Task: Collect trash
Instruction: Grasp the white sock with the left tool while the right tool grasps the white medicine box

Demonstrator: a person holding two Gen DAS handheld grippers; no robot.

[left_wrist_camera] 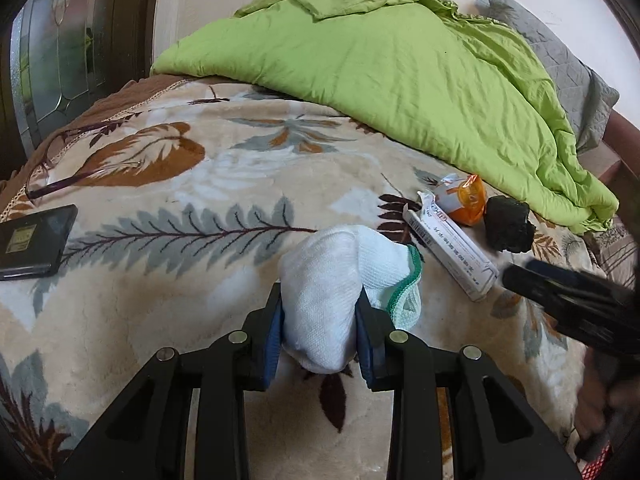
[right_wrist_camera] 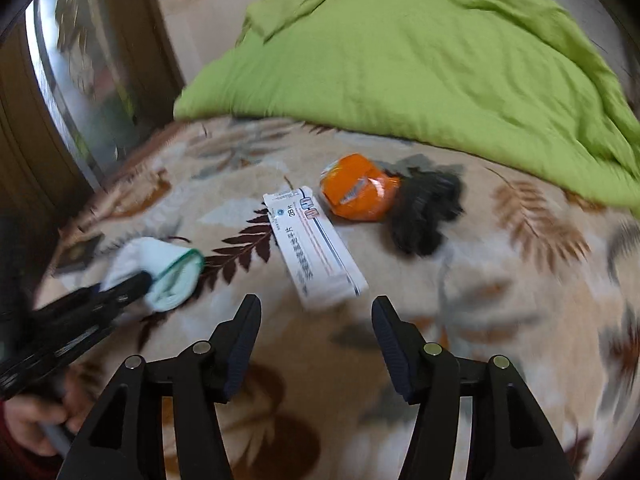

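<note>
On the bed blanket [left_wrist_camera: 168,272], the left hand-held gripper [left_wrist_camera: 320,320] clamps a white sock [left_wrist_camera: 332,280] with a green cuff. Right of it lie a white carton box [right_wrist_camera: 316,252], an orange wrapper [right_wrist_camera: 356,190] and a black lump [right_wrist_camera: 424,210]. The right hand-held gripper [right_wrist_camera: 316,320] stands wide, empty, just before the box.

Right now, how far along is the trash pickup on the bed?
Nothing visibly binned yet; no bin shows. In hand: the left tongs are clamped on the white sock. The right tongs are open and empty, facing the white box. Still left on the blanket: that box, the orange wrapper and the black clump.
</note>
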